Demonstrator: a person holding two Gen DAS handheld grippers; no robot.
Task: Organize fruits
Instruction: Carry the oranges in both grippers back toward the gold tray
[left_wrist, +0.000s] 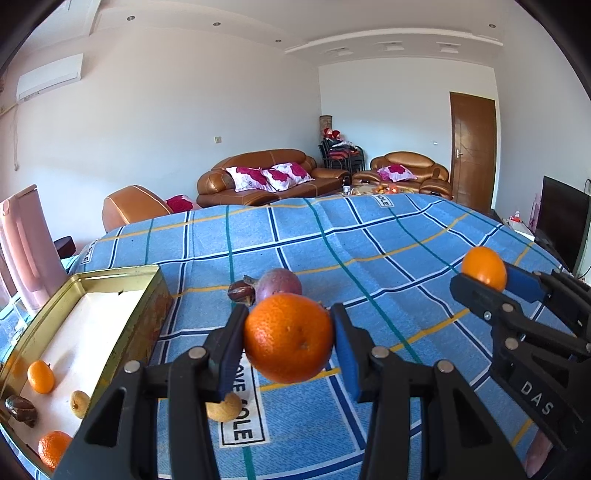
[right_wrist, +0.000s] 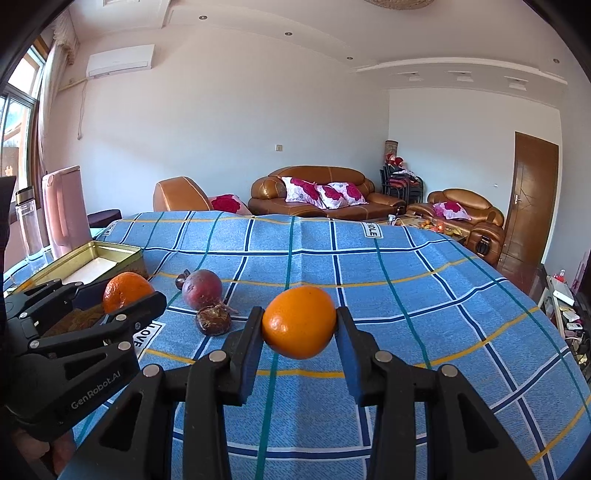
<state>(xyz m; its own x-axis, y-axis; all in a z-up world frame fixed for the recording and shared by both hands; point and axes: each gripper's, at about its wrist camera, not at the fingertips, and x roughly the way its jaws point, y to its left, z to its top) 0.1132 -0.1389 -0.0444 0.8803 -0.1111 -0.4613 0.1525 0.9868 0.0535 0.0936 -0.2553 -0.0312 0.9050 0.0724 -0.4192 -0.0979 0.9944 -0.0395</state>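
Each gripper holds an orange above the checked blue cloth.
Left gripper (left_wrist: 290, 338) clamps a dimpled mandarin (left_wrist: 289, 338); right gripper (right_wrist: 300, 322) a smoother orange (right_wrist: 300, 322); passion fruit (left_wrist: 279, 285) ahead, tin (left_wrist: 122, 317) to its left.

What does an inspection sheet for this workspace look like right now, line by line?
Surface: blue checked cloth over the table.
Job's things: gold tin holding four fruits; purple fruit, two brown fruits and a pale one on the cloth.
Clutter: pink jug, clear bottle.
Grippers: left gripper shut on rough orange; right gripper shut on smooth orange.
Cables: nothing seen.
Surroundings: brown sofas, door.
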